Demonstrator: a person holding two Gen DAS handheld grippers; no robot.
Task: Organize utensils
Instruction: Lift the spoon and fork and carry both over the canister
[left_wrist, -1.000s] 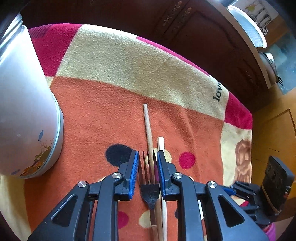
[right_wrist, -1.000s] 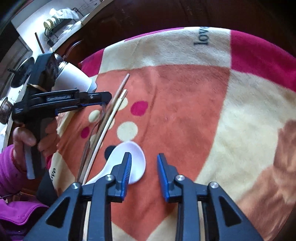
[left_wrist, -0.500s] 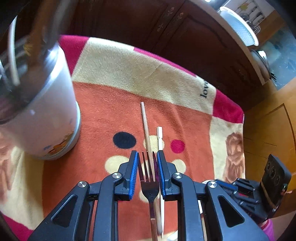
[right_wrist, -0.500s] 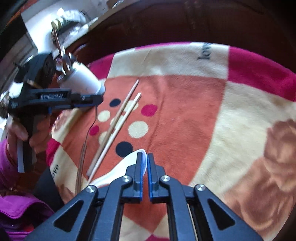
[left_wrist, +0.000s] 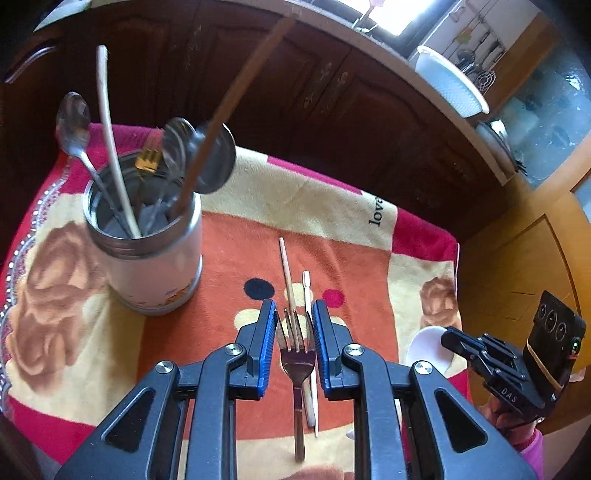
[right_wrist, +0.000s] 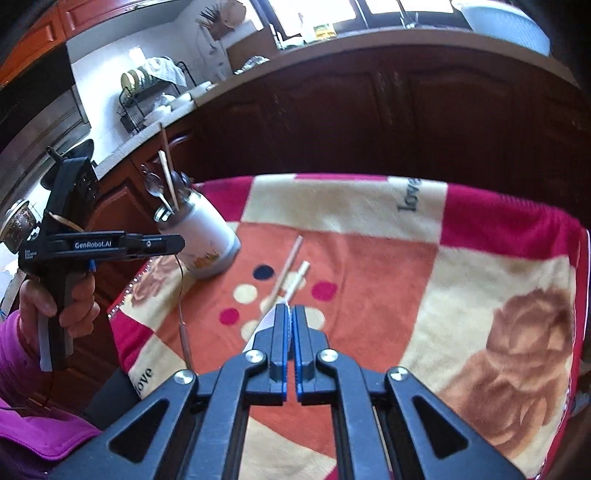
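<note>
Patterned blanket (left_wrist: 343, 254) backdrop: left gripper (left_wrist: 294, 334) clamps a dark metal fork (left_wrist: 297, 365); right gripper (right_wrist: 290, 328) pinches a white spoon (right_wrist: 266, 321).

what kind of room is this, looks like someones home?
Most likely a home kitchen. A black wire dish rack with plates stands on a pale countertop above dark wooden cabinets, and a white colander-style bowl sits on the counter. The work surface is covered with a red, orange and cream fleece blanket.
</note>
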